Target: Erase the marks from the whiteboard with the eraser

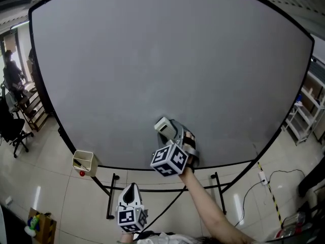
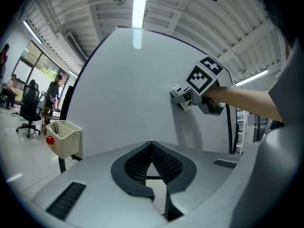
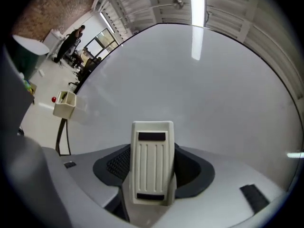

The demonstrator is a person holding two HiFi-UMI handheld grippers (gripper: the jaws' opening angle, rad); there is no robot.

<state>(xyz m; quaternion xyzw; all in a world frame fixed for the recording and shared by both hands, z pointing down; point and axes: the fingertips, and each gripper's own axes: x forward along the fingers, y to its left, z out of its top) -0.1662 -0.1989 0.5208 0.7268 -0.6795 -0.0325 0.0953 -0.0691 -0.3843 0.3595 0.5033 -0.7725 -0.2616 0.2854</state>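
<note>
A large whiteboard (image 1: 167, 60) fills the head view, and I see no marks on its grey-white face. My right gripper (image 1: 168, 132) is shut on a cream plastic eraser (image 1: 162, 124), held against the board's lower middle. In the right gripper view the eraser (image 3: 152, 163) stands upright between the jaws, its ribbed back toward the camera and the board (image 3: 190, 89) behind it. My left gripper (image 1: 131, 191) hangs lower, below the board's bottom edge, shut and holding nothing. In the left gripper view its jaws (image 2: 151, 148) meet at the tip, and the eraser (image 2: 179, 96) shows up on the board (image 2: 123, 94).
A cream pen holder (image 1: 84, 161) with a red magnet (image 1: 82, 173) beneath it hangs at the board's lower left corner. The black stand legs (image 1: 109, 197) rest on the tiled floor. People and office chairs are at far left (image 1: 11, 80). White shelves (image 1: 304, 111) stand at right.
</note>
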